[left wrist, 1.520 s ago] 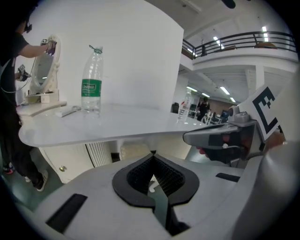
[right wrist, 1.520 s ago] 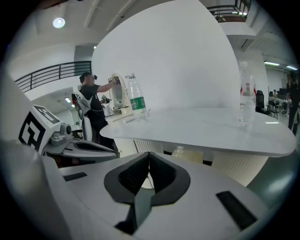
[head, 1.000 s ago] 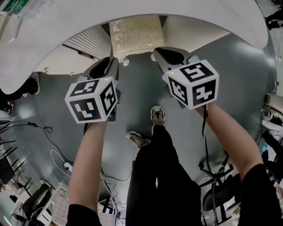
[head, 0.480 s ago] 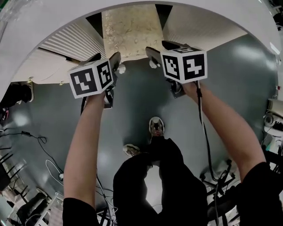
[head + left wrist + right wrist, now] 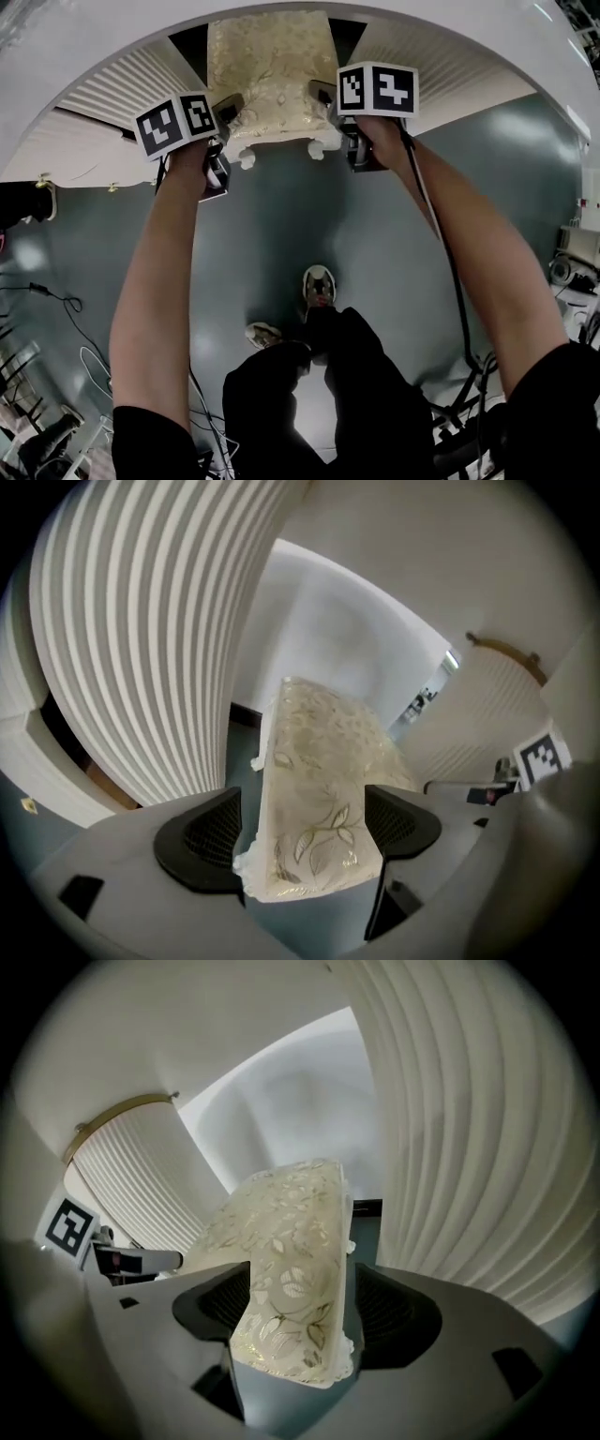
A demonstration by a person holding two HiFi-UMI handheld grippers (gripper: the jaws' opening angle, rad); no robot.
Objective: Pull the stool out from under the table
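The stool, with a cream leaf-patterned cushion and white carved legs, stands partly under the white table. My left gripper is at the stool's front left corner and my right gripper at its front right corner. In the left gripper view the left gripper has just been opening and its jaws stand wide, with the cushion's corner between them. The right gripper view shows the same: the right gripper has just been opening, and the cushion's edge lies between its spread jaws. Neither pair of pads presses the cushion.
White fluted table bases flank the stool on both sides. The person's legs and shoes stand on the grey floor behind the grippers. Cables lie at the lower left, chair parts at the lower right.
Both grippers have moved forward and down from in front of the stool to its two front corners. Their jaws have opened and now straddle the cushion.
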